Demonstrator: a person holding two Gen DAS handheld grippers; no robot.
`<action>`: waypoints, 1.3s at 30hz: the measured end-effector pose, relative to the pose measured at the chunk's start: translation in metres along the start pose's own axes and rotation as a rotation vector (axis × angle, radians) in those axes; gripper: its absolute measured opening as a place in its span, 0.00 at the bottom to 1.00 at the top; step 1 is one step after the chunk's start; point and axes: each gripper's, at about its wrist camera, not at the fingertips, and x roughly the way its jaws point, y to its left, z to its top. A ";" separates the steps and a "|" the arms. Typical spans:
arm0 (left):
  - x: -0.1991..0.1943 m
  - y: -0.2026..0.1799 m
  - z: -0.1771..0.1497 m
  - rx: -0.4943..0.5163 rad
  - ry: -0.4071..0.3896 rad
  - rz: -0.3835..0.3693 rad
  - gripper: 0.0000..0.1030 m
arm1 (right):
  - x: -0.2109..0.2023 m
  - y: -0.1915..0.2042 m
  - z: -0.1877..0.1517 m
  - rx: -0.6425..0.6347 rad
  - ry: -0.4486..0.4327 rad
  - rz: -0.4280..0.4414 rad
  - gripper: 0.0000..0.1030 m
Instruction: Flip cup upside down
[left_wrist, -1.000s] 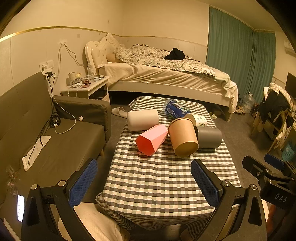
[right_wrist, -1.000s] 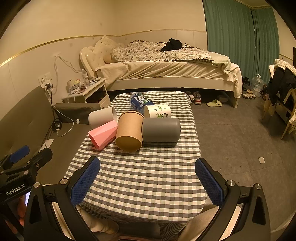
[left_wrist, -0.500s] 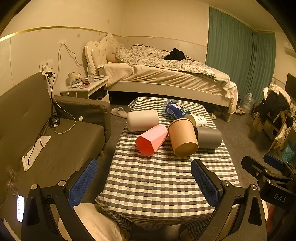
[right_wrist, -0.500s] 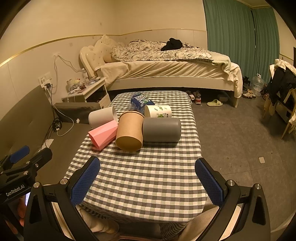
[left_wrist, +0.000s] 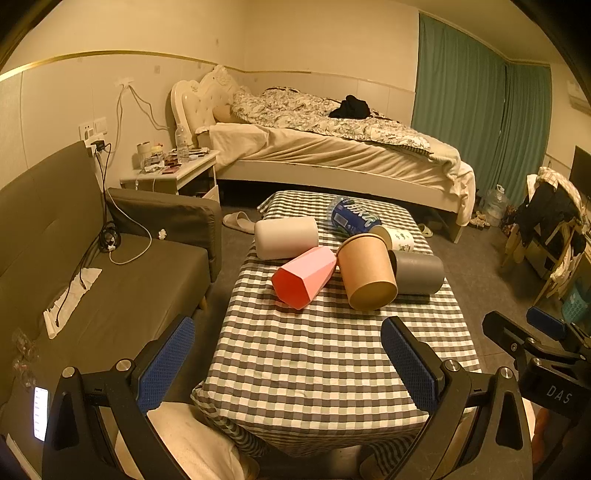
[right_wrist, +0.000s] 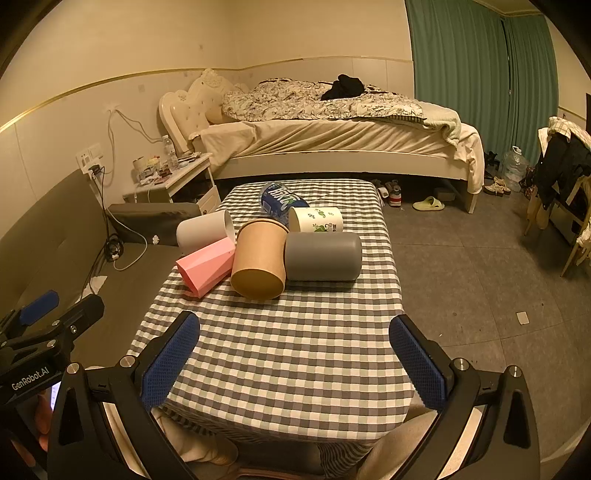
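Observation:
Several cups lie on their sides in a cluster on the checked table (left_wrist: 332, 362) (right_wrist: 295, 354): a brown paper cup (left_wrist: 365, 275) (right_wrist: 260, 264), a pink faceted cup (left_wrist: 304, 277) (right_wrist: 207, 266), a grey cup (left_wrist: 419, 273) (right_wrist: 323, 256), a white cup (left_wrist: 286, 237) (right_wrist: 203, 230) and a printed white cup (left_wrist: 397, 238) (right_wrist: 316, 219). My left gripper (left_wrist: 288, 360) is open and empty above the table's near edge. My right gripper (right_wrist: 295, 360) is open and empty, also short of the cups.
A blue-labelled bottle (left_wrist: 352, 219) (right_wrist: 280, 199) lies behind the cups. A dark sofa (left_wrist: 92, 280) is on the left with cables on it. A bed (left_wrist: 332, 147) stands beyond the table. A clothes-laden chair (left_wrist: 550, 229) is at the right.

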 end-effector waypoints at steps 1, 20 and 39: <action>0.000 0.000 0.000 0.000 0.000 0.000 1.00 | 0.000 0.000 0.000 0.001 0.001 0.000 1.00; 0.004 0.000 -0.004 0.002 0.003 -0.001 1.00 | 0.001 0.000 -0.001 0.003 0.001 0.000 1.00; 0.047 0.002 -0.001 0.026 0.063 -0.013 1.00 | 0.019 -0.008 0.006 0.022 0.032 -0.016 1.00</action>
